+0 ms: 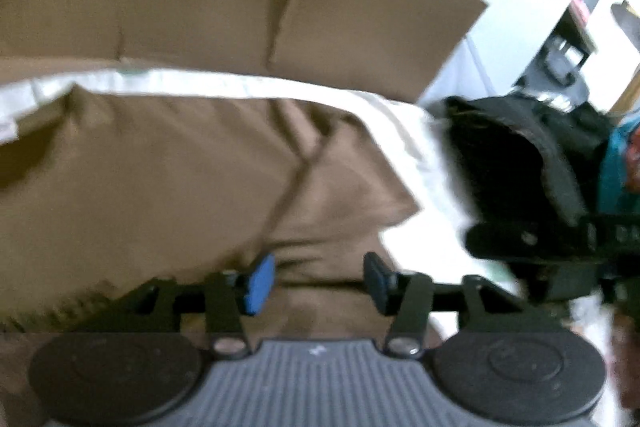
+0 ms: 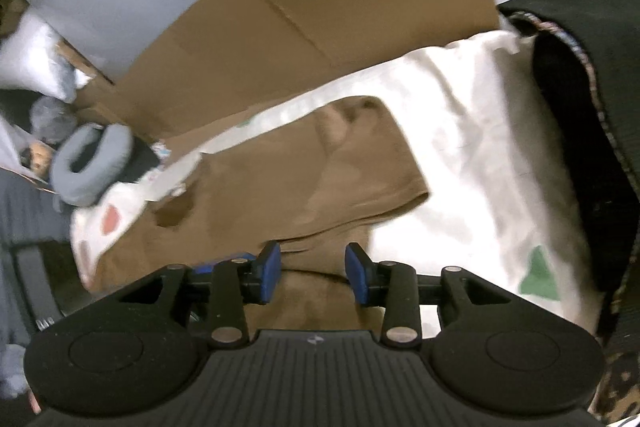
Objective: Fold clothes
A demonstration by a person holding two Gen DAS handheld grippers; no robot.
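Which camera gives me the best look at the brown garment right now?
The right wrist view: the brown garment shows sharply there, folded on the white sheet, with most of its outline and a neck-like opening visible. The left wrist view shows it blurred, cropped at the left edge.

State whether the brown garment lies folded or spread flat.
Folded: the brown garment shows a doubled layer with a crease edge, lying on the white cloth.
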